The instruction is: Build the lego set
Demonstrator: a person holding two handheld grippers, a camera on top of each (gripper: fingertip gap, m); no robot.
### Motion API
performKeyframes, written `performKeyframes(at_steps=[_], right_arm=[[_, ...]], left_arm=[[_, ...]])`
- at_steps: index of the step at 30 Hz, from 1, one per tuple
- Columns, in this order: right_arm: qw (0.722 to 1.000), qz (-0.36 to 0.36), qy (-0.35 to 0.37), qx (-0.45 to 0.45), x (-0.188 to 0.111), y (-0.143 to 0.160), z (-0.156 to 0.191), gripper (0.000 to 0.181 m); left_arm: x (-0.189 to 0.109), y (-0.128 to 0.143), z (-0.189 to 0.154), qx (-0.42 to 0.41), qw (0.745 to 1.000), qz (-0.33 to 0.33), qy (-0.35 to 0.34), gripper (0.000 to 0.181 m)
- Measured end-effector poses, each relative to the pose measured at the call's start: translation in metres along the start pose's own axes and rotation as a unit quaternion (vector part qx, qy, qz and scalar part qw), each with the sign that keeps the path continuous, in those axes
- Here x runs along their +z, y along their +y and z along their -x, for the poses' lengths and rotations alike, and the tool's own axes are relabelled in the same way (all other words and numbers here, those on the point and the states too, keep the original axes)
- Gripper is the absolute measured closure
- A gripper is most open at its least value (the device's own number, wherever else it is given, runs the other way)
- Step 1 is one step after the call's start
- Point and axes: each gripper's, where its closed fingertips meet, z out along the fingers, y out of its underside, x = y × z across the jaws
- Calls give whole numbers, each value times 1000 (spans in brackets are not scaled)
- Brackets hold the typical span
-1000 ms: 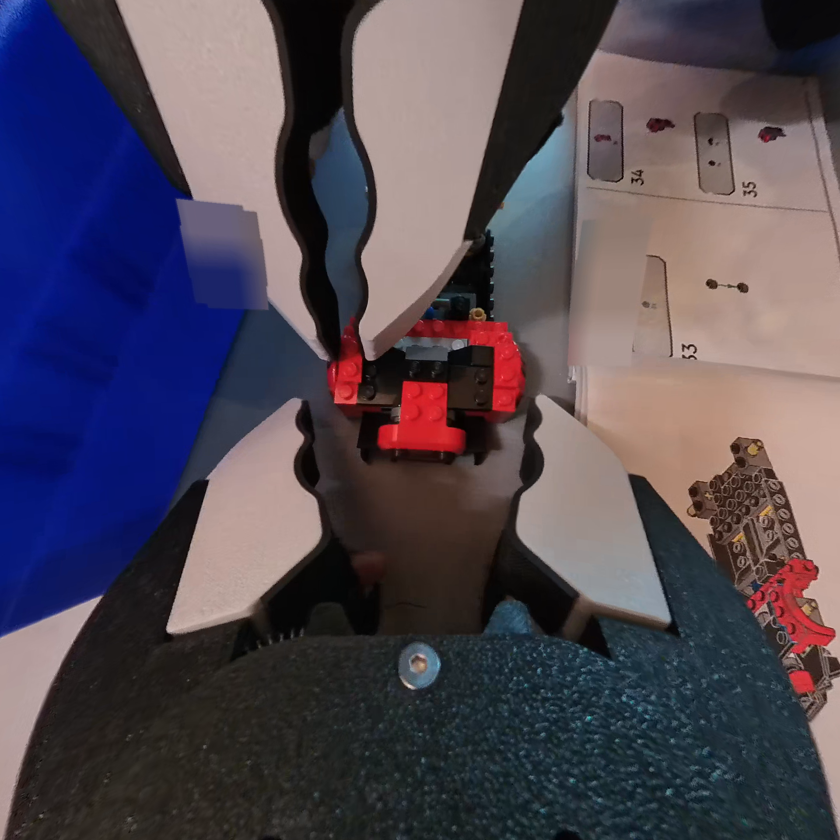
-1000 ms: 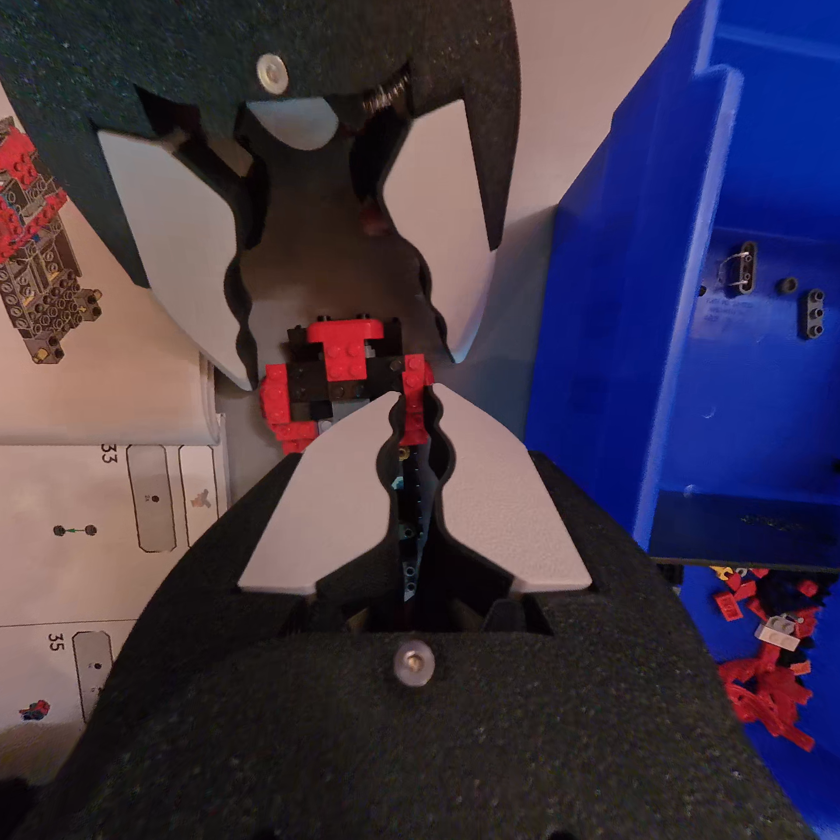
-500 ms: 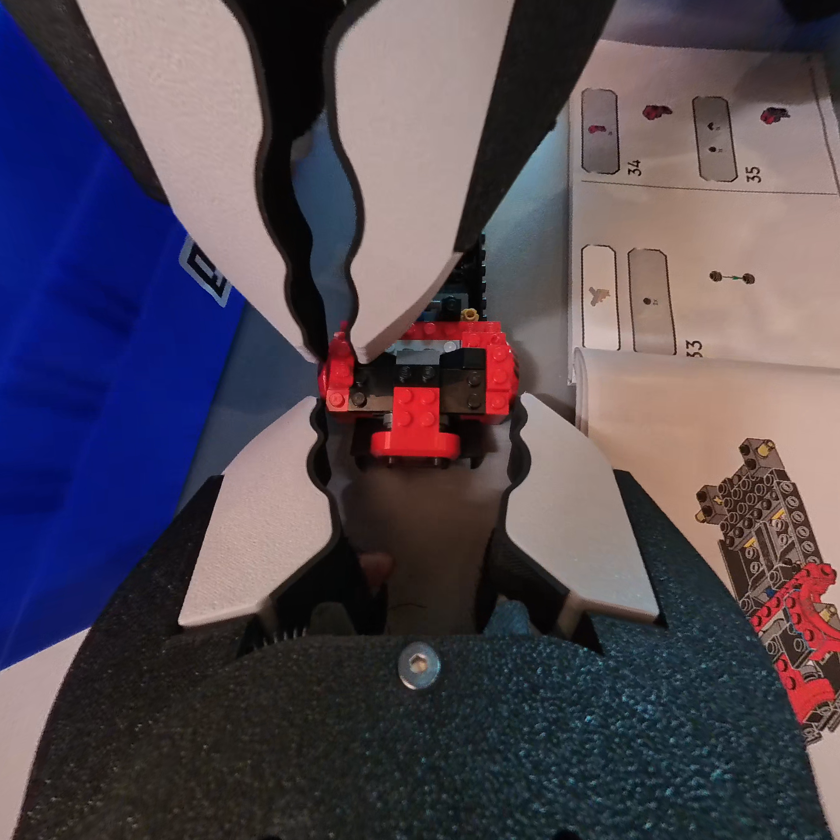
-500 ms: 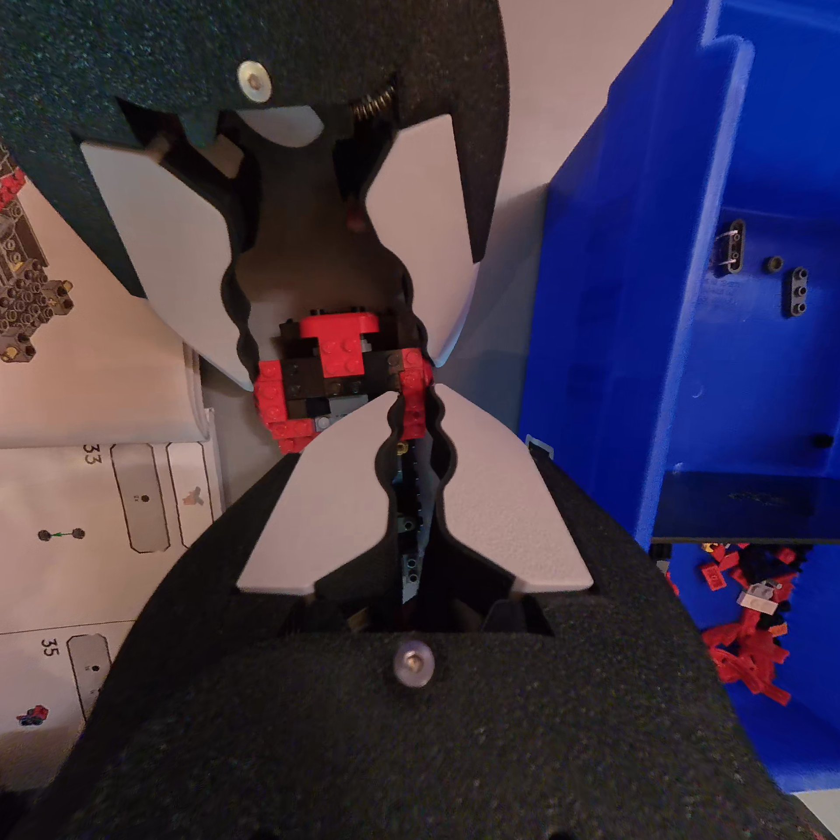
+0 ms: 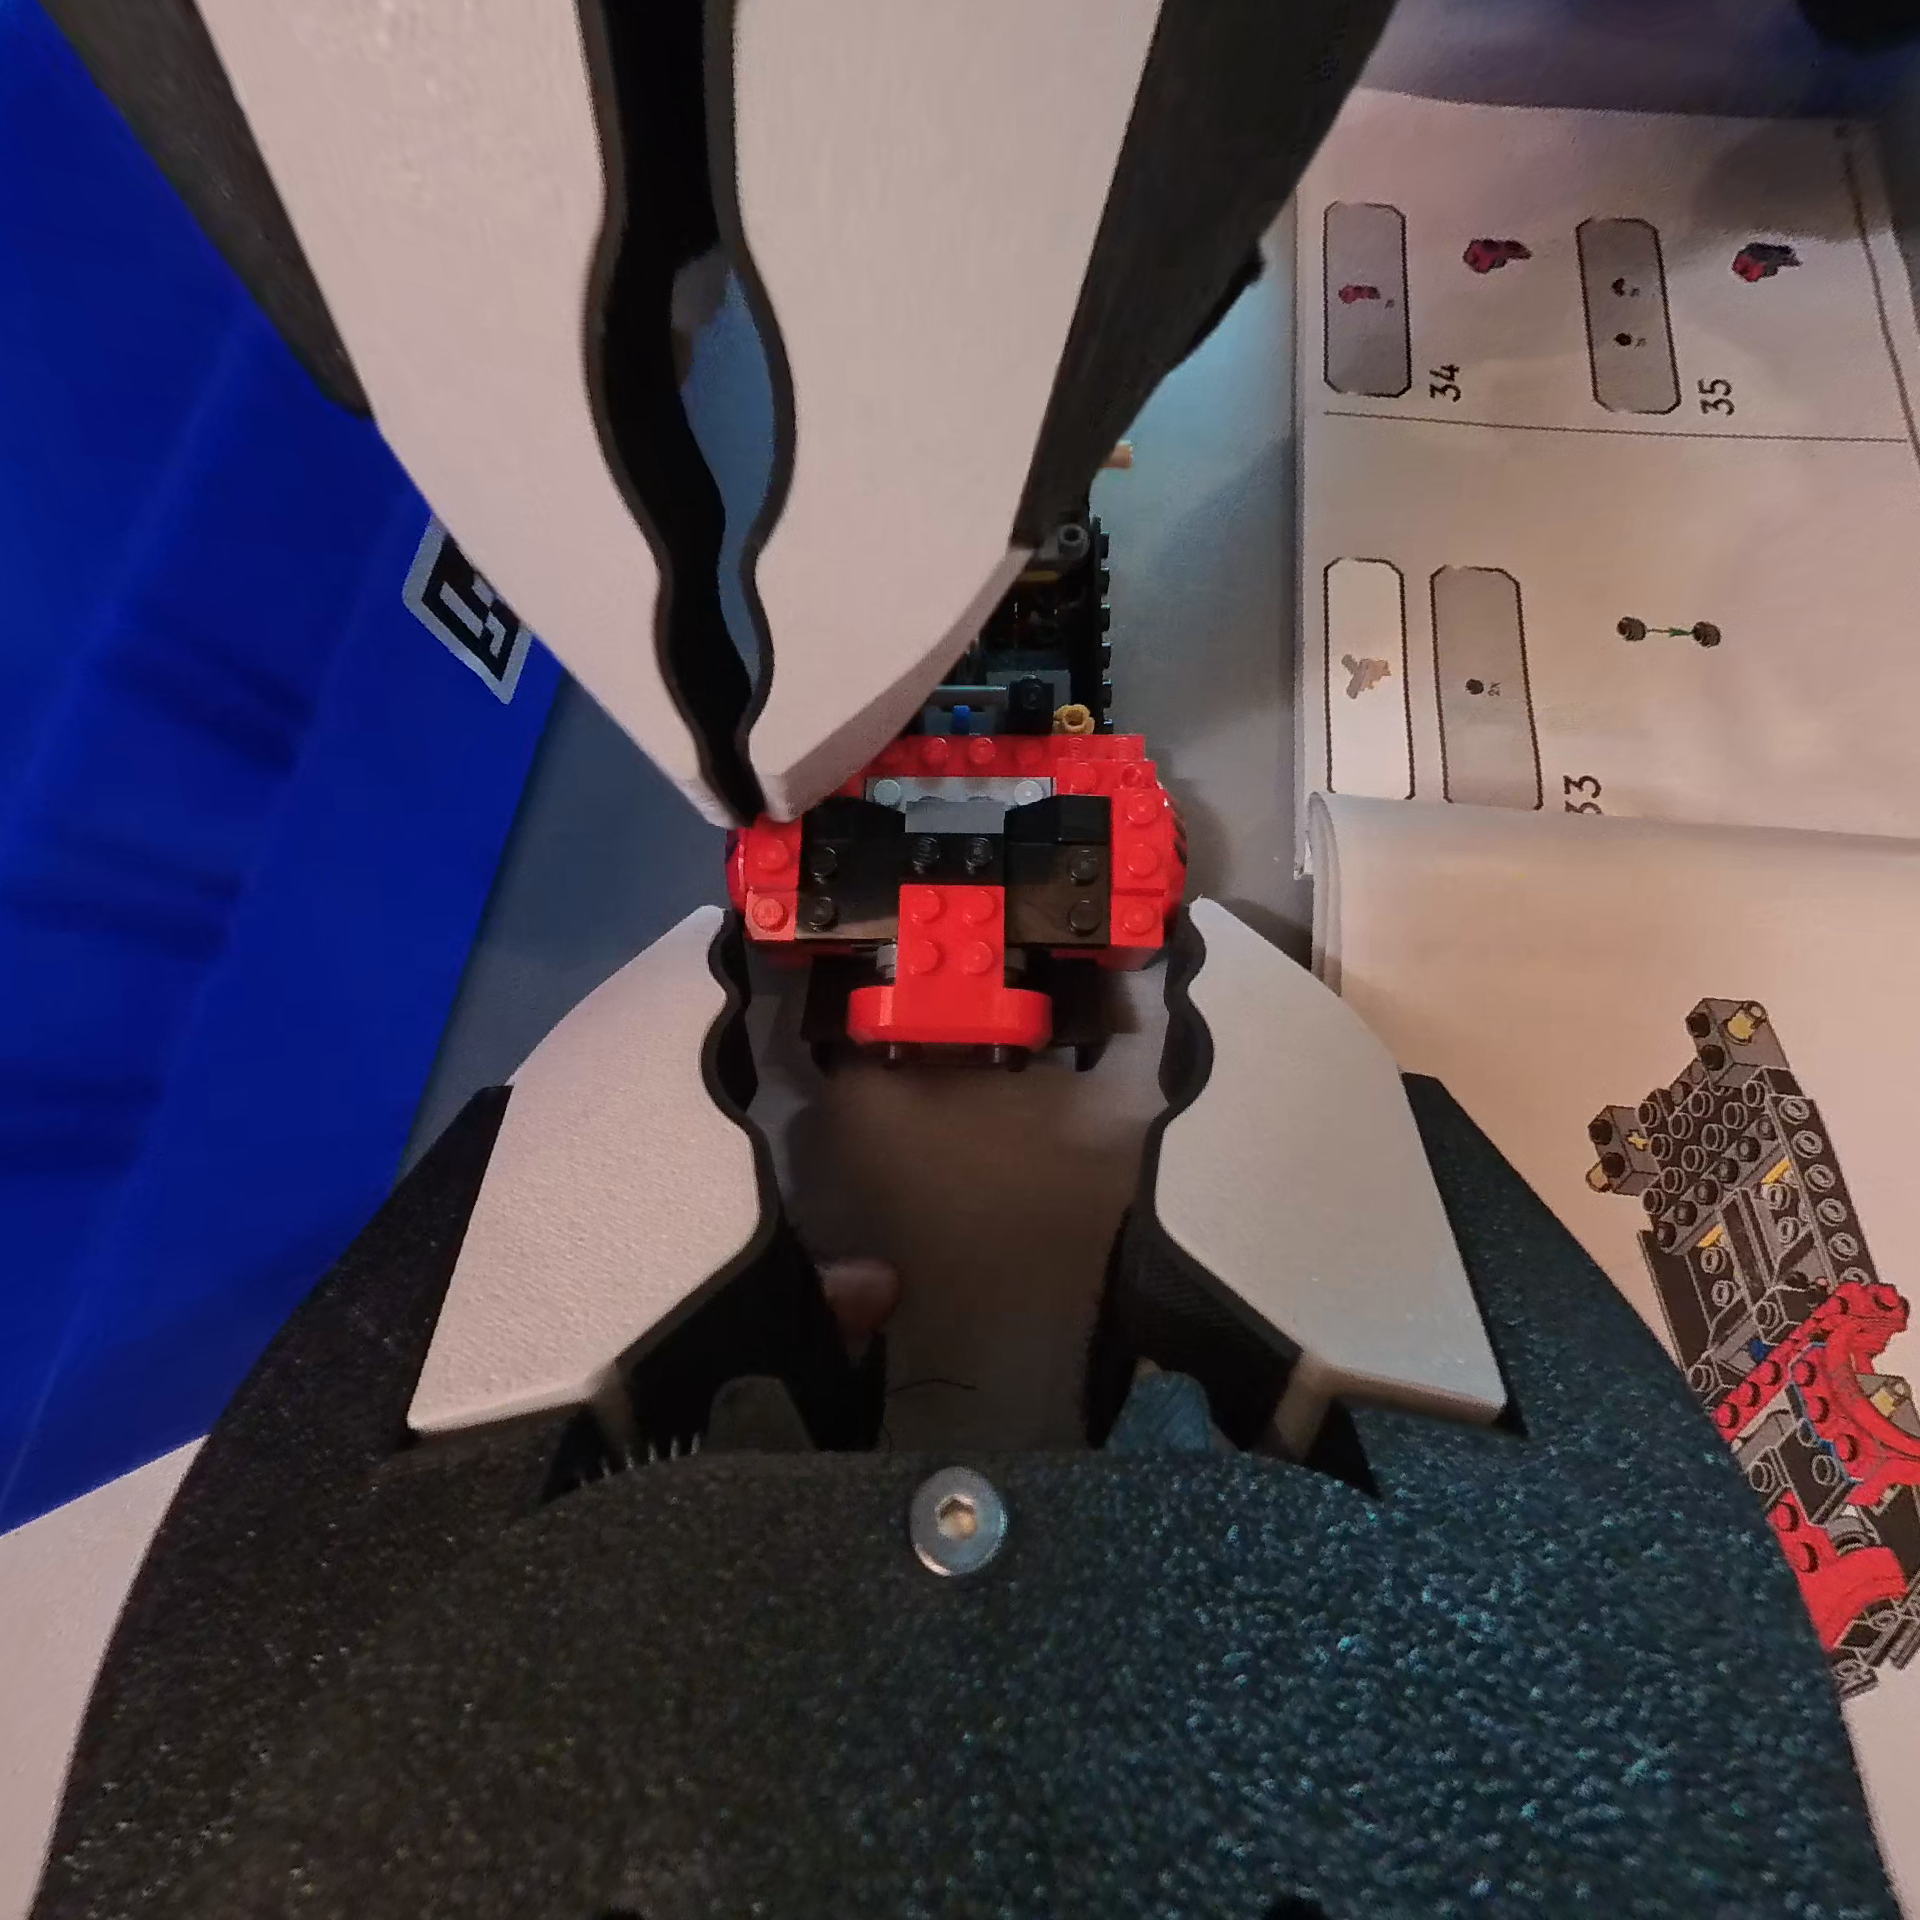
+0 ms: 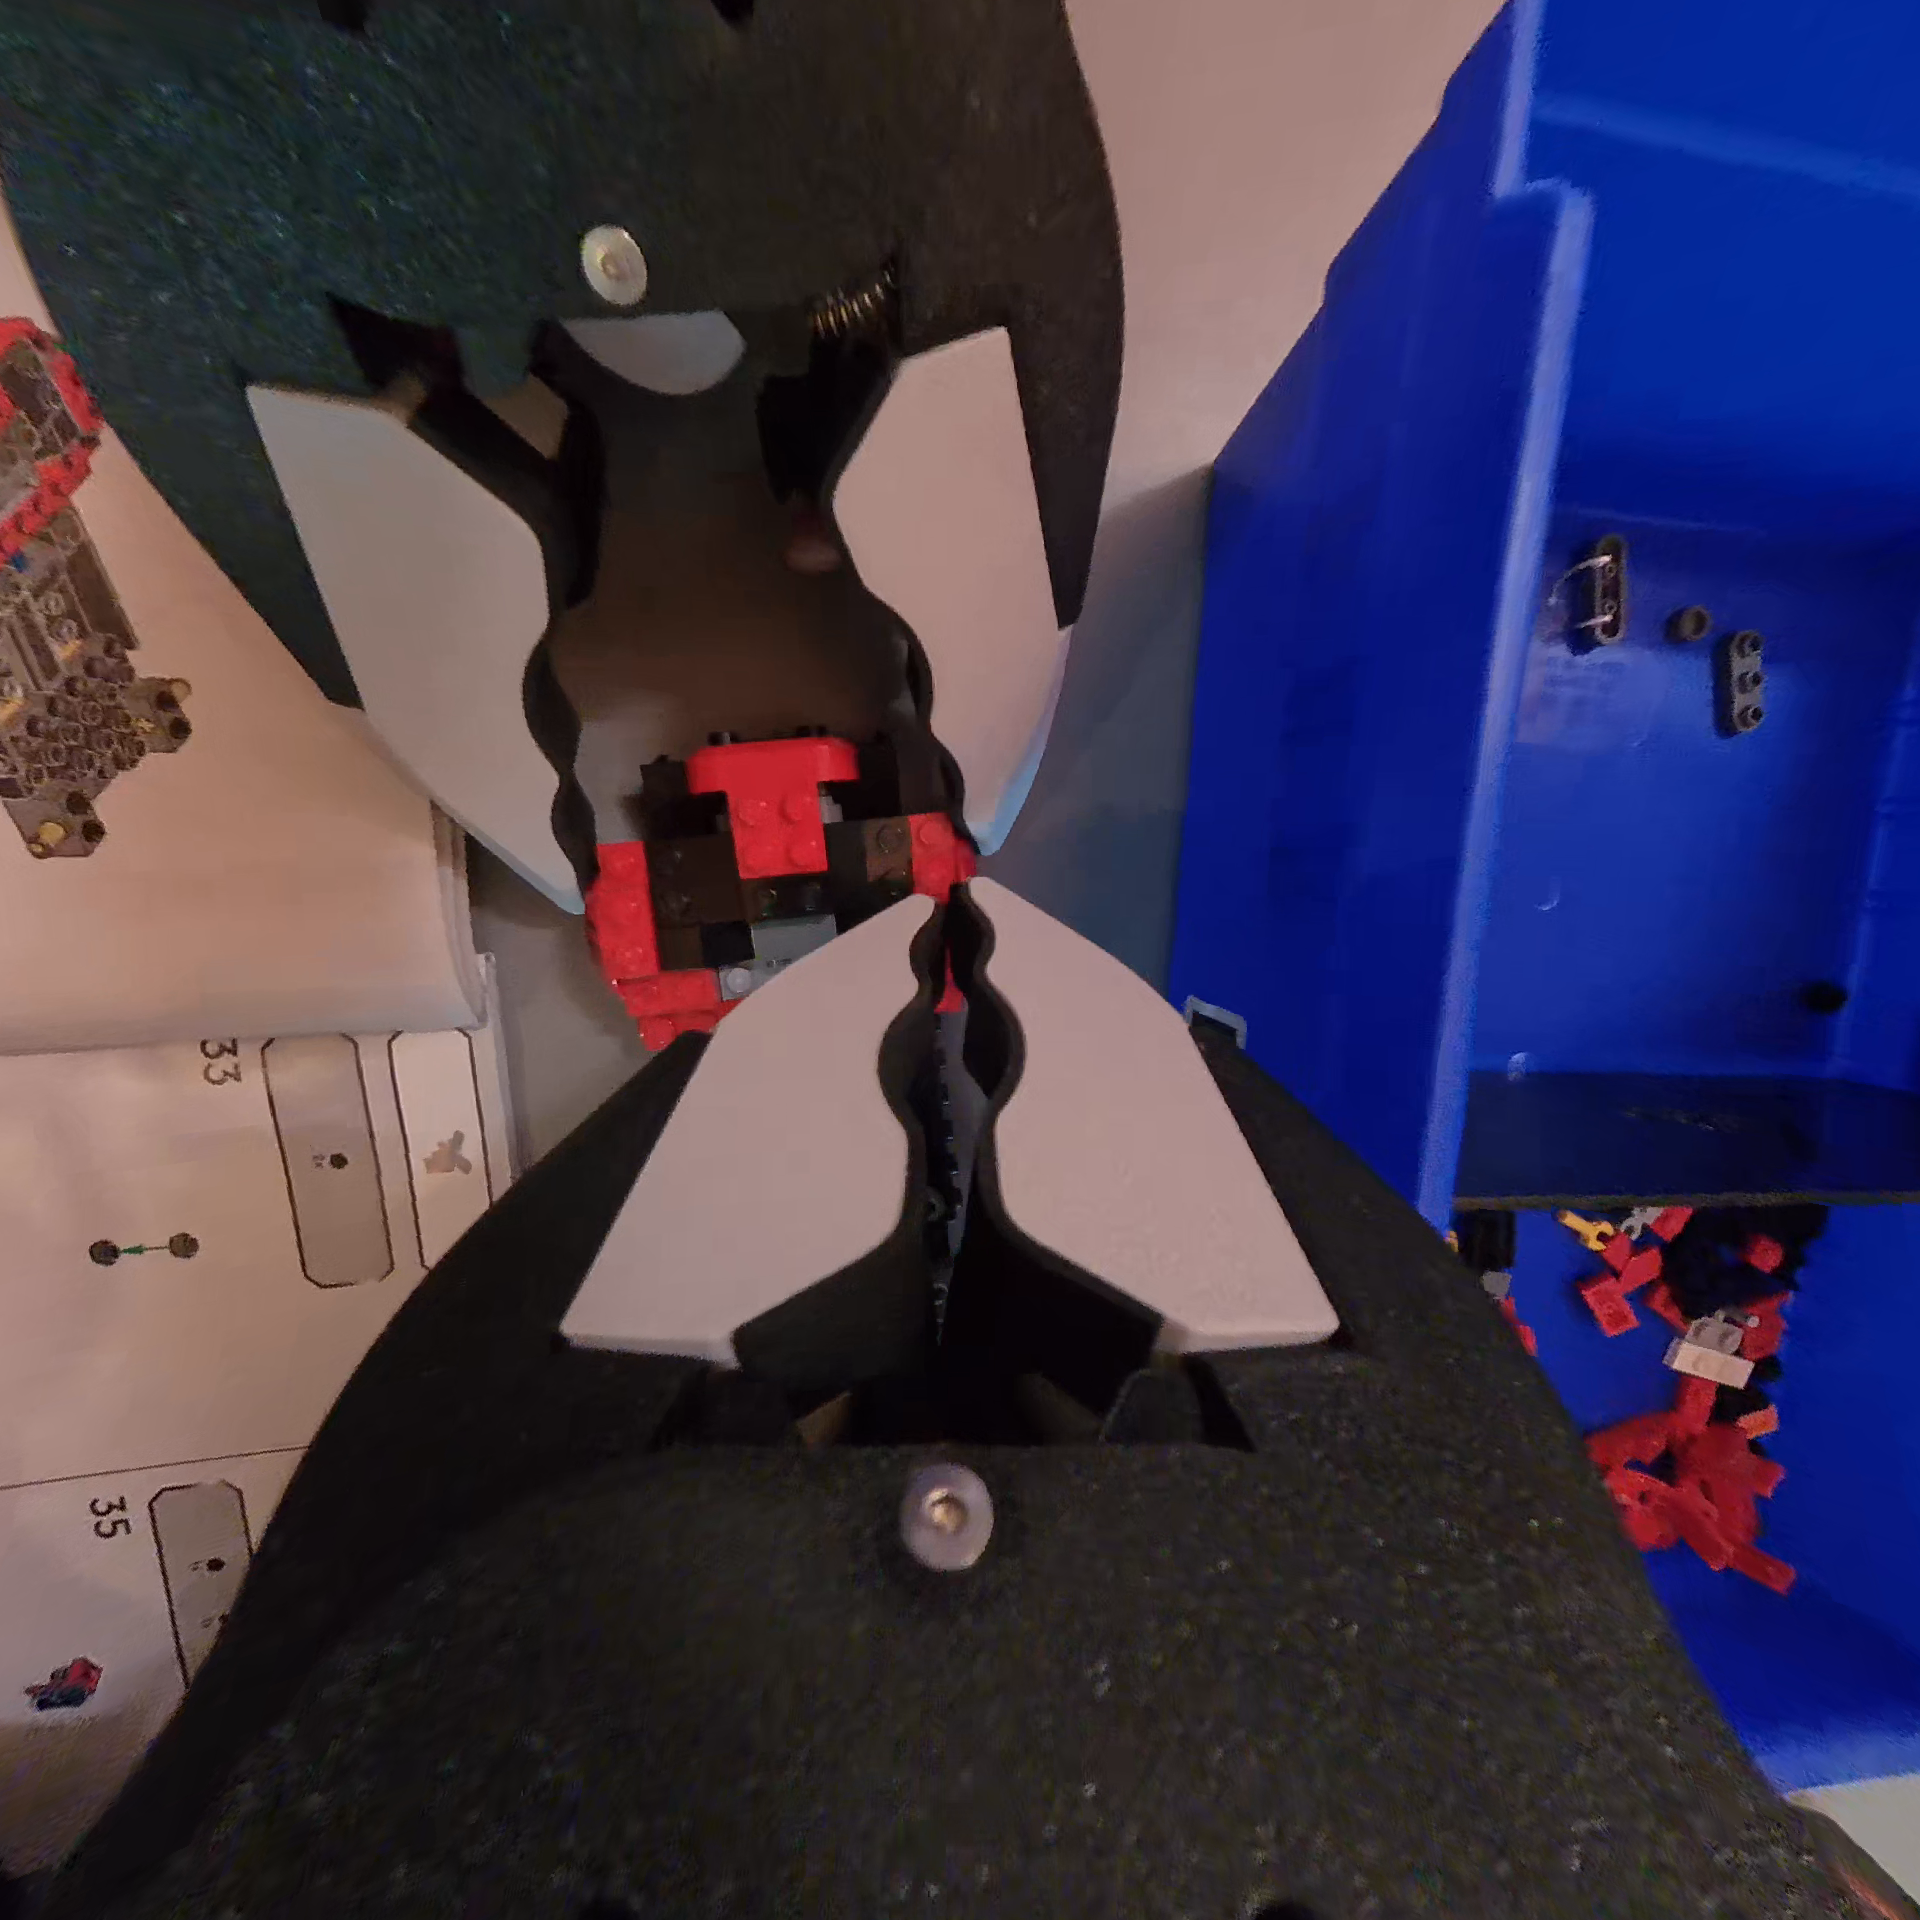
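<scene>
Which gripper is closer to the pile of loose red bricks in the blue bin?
Right. The right gripper, pinching the red and black lego car, sits beside the blue plastic bin holding the loose red bricks; the left gripper faces it, farther away.

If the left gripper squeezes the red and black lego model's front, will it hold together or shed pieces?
The lego model looks stiff: stacked, interlocked plates. The red T-shaped piece overhangs the front, so it may pop off first. The right gripper, shut on one corner, probably limits sliding.
</scene>
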Motion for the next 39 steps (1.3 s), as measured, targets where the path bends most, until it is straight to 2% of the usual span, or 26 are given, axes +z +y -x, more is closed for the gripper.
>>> performKeyframes(at_steps=[25, 34, 39], right_arm=[[996, 31, -41, 73, 6, 1, 4, 181], [991, 27, -58, 117, 6, 1, 5, 181], [992, 24, -55, 111, 6, 1, 5, 181]], left_arm=[[0, 0, 0, 4, 1000, -1, -1, 105], [0, 0, 0, 9, 1000, -2, -2, 105], [0, 0, 0, 10, 1000, -3, -3, 105]])
